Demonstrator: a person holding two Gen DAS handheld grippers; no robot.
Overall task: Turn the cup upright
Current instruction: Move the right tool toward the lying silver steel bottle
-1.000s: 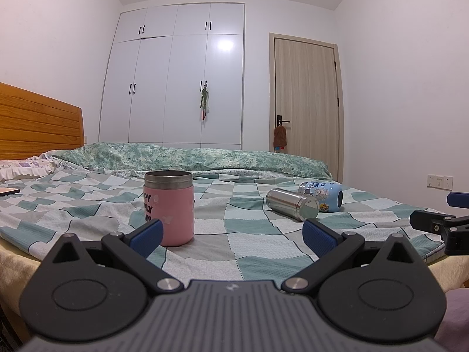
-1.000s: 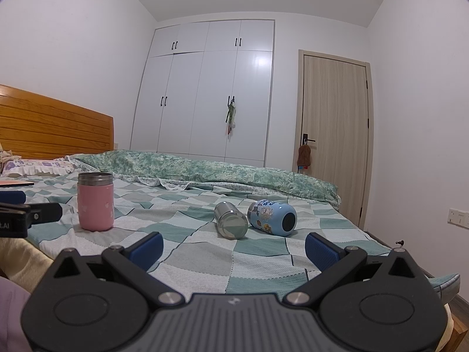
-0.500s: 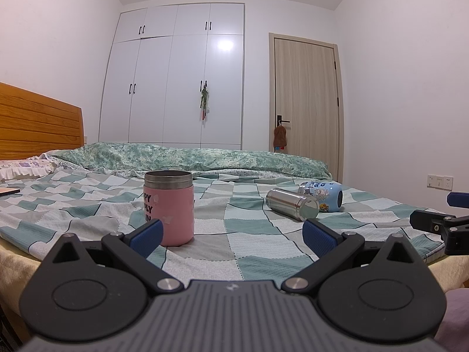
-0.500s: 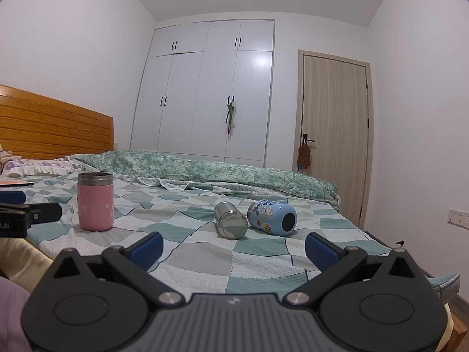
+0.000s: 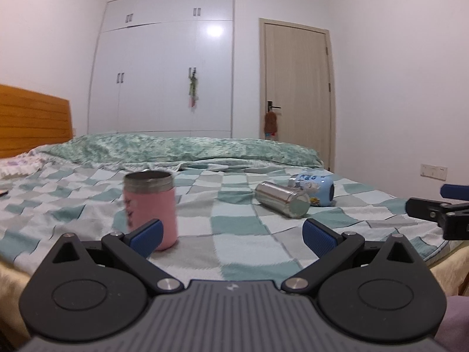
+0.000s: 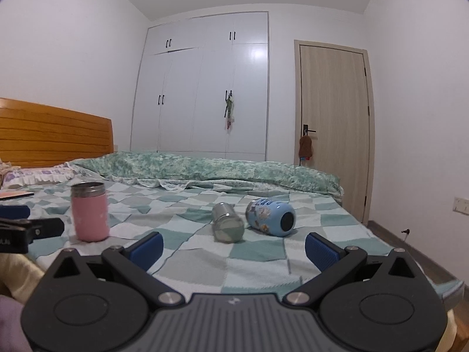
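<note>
A steel cup lies on its side on the checked bedspread, beside a blue cartoon cup that also lies on its side. A pink cup stands upright to the left. My left gripper is open and empty at the bed's near edge, just right of the pink cup. My right gripper is open and empty, short of the two lying cups. Each gripper shows at the edge of the other's view, the right one and the left one.
The bed has a wooden headboard at left and a rolled green quilt at the back. White wardrobes and a wooden door stand behind. A flat object lies at far left.
Both grippers have shifted slightly, the left view blurring as it turns a little leftward. The cups have not moved.
</note>
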